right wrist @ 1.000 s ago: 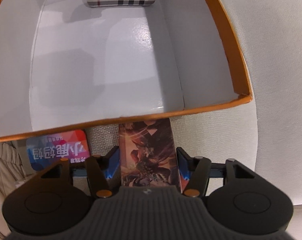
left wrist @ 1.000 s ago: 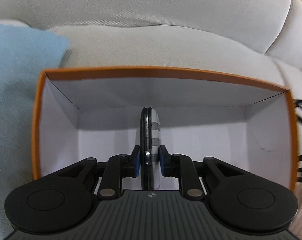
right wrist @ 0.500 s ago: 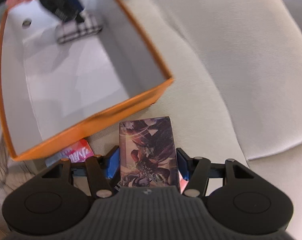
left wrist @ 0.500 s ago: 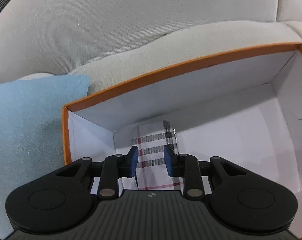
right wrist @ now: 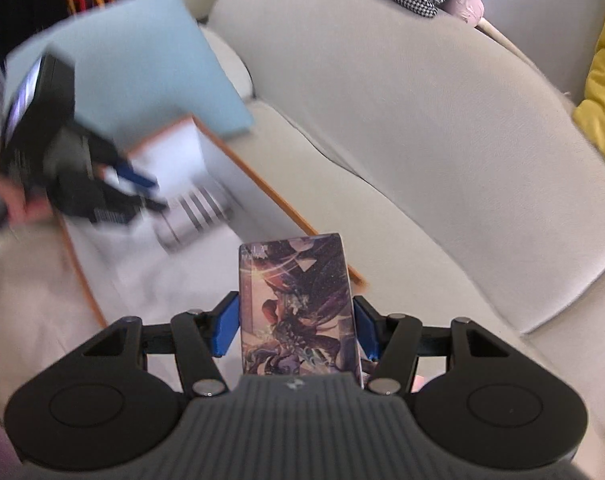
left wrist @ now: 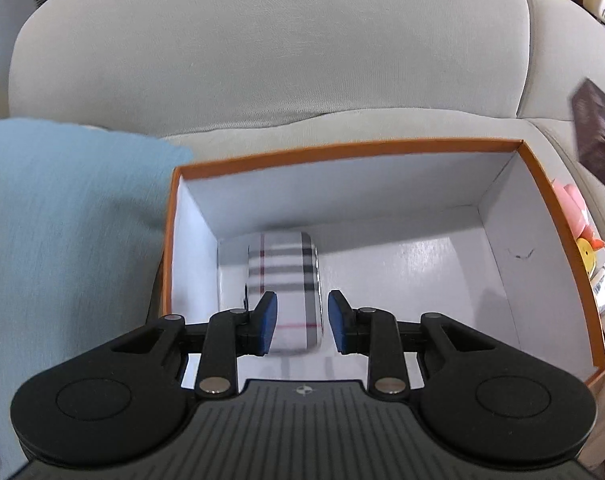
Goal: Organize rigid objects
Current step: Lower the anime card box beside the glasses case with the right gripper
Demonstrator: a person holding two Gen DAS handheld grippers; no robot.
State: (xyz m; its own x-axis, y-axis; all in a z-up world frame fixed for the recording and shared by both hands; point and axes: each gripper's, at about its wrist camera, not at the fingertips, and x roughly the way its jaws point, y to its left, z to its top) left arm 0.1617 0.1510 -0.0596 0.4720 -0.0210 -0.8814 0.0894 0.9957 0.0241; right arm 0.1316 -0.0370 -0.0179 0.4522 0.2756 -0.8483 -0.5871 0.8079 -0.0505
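A: Layout, quick. What's in the box (left wrist: 538,216)?

B: The case (left wrist: 288,280) lies on the box floor, toward its left wall. My left gripper (left wrist: 302,322) hangs above it, jaws apart, pads off it.

A: Where's the box?

B: On the sofa seat (right wrist: 402,216), in front of the backrest (left wrist: 262,48). A cushion (left wrist: 70,216) sits against its left side.

A: And the right side?

B: My right gripper (right wrist: 296,324) is above the seat, just outside the box's near corner, the card box (right wrist: 298,304) clamped between its pads. Some small items (left wrist: 582,232) lie beside the box's right wall; can't tell what.
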